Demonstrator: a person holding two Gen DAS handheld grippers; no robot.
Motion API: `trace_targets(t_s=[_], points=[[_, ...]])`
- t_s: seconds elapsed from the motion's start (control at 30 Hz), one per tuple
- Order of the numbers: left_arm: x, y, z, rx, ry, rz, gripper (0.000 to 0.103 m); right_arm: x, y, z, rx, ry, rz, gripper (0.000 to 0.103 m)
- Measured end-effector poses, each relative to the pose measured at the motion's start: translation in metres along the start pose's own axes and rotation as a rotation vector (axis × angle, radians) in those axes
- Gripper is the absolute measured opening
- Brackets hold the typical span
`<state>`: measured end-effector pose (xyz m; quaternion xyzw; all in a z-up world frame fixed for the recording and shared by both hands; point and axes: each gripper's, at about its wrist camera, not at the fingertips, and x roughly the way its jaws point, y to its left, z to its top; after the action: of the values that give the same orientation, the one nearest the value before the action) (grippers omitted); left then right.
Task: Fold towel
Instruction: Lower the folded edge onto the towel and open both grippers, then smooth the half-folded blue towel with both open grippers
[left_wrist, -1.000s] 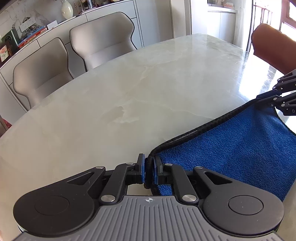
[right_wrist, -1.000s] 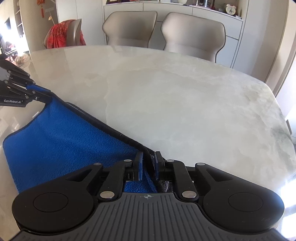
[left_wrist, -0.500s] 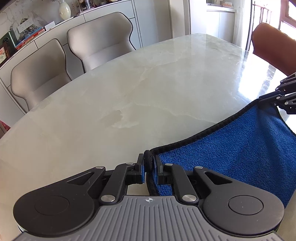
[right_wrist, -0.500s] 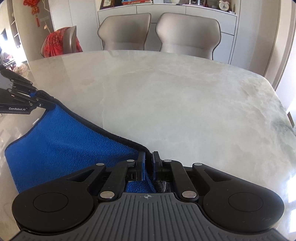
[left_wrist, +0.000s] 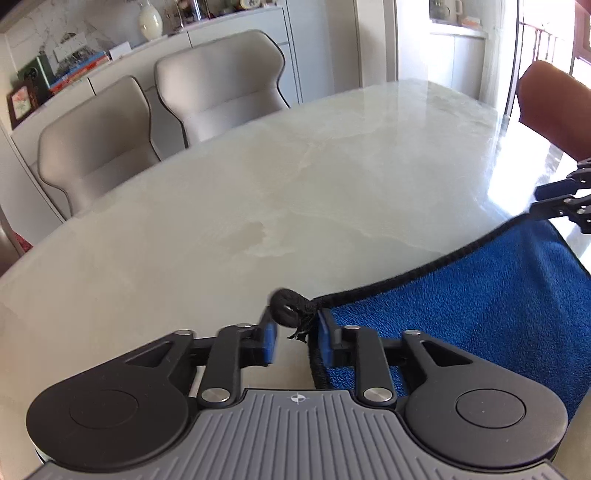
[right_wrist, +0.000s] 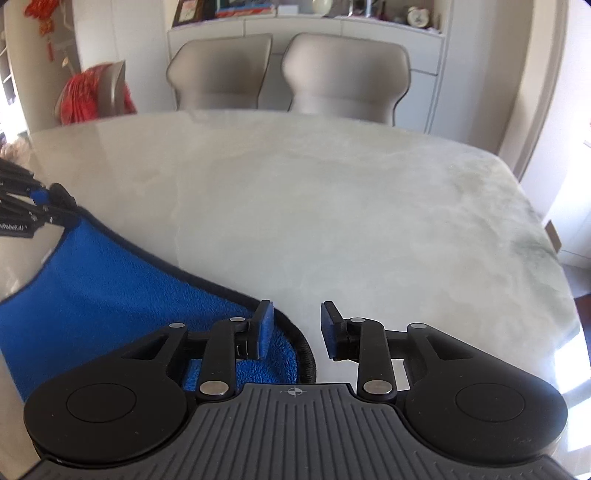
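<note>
Where both grippers were clamped on the towel's far corners half a second ago, each pair of fingers now stands well apart and holds nothing. On the left, the left gripper (left_wrist: 291, 338) has let go: the hanging loop (left_wrist: 286, 312) at the corner of the blue microfibre towel (left_wrist: 480, 306) sits free in the gap, and the black binding runs just inside the right-hand finger (left_wrist: 325, 338), though contact there is hard to judge. To the right, the right gripper (right_wrist: 295, 328) is spread as wide, its left finger (right_wrist: 264, 328) over the towel's rounded corner (right_wrist: 299, 350), its other finger above bare marble bench (right_wrist: 351, 206).

That double release suggests the carried edge has been laid down and one fold is done. The towel lies on the near part of the bench, between the two grippers, blue pile upward.

Much is hidden. Each gripper's body covers the towel's near portion, so whether the layers lie square cannot be told. The left wrist view cuts the cloth off at the right edge, and the right wrist view is softly blurred. Two grey chairs (left_wrist: 155, 122) stand behind the bench.
</note>
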<state>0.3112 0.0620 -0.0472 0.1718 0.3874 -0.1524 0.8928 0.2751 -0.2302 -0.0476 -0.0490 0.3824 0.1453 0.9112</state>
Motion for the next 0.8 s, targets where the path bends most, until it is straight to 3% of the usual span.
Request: trace_targets(t_s=[0.03,0.1,0.17,0.33,0.47,0.57,0.73,0.8], points=[[-0.005,-0.001,-0.001,-0.001,-0.017,0.030,0.057,-0.007,0.007,-0.003,-0.007,-0.005,0.019,0.030],[-0.015,-0.002,-0.003,-0.008,-0.041,0.054,0.058,-0.017,0.022,-0.009,-0.039,-0.011,0.040,0.030],[-0.022,-0.008,-0.006,-0.025,-0.045,0.008,0.058,-0.021,0.034,-0.013,-0.057,-0.010,0.059,0.030],[-0.025,-0.040,-0.014,-0.027,-0.008,-0.193,0.058,-0.007,0.046,-0.018,-0.008,0.026,0.131,0.030],[-0.017,-0.063,-0.030,0.014,0.065,-0.251,0.058,0.005,0.039,-0.026,0.024,0.072,0.098,0.030],[-0.016,-0.061,-0.045,-0.002,0.098,-0.231,0.060,0.005,0.026,-0.032,0.056,0.064,0.103,0.030],[-0.034,-0.050,-0.058,-0.021,0.106,-0.181,0.058,-0.013,0.020,-0.032,0.053,0.083,-0.012,0.031],[-0.047,-0.047,-0.061,-0.040,0.086,-0.203,0.059,-0.027,0.022,-0.035,0.068,0.055,0.018,0.033]])
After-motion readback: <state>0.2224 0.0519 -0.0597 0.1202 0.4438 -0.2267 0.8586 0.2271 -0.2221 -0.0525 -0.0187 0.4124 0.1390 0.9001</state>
